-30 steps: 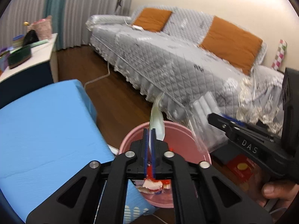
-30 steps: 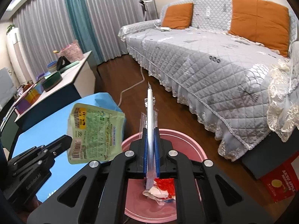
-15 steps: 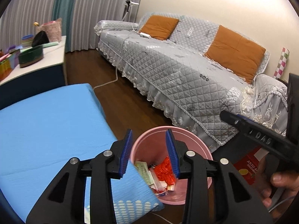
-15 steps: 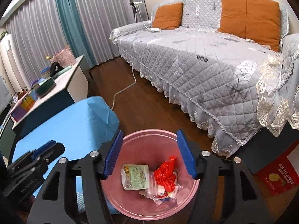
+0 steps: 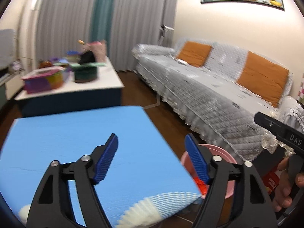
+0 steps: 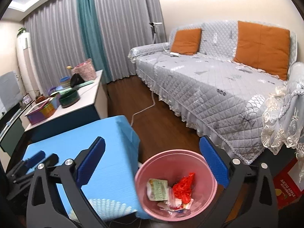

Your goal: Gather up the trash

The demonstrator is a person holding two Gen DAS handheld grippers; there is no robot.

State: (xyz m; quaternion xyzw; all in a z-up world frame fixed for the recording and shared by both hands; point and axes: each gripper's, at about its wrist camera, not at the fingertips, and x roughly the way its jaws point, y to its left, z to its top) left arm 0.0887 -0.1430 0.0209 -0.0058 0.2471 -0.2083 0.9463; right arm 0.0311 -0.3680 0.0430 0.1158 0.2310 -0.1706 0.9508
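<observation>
bin (image 6: 175,186) right of table (image 6: 106,152) | wrappers (image 6: 171,191) in bin | sofa (image 6: 218,87) behind bin

The left wrist camera is looking level across the blue table (image 5: 76,144) toward the sofa (image 5: 209,87), with the pink bin (image 5: 224,152) low at the table's right corner. The right wrist camera is looking steeply down into that bin (image 6: 152,163), close above it. Both views are sharing the table (image 6: 106,152), sofa (image 6: 209,79) and bin.

Grey quilted sofa (image 6: 218,87), orange cushions (image 6: 262,47), grey curtains (image 6: 57,43), dark wood floor (image 6: 161,125), cream wall (image 5: 228,22).
</observation>
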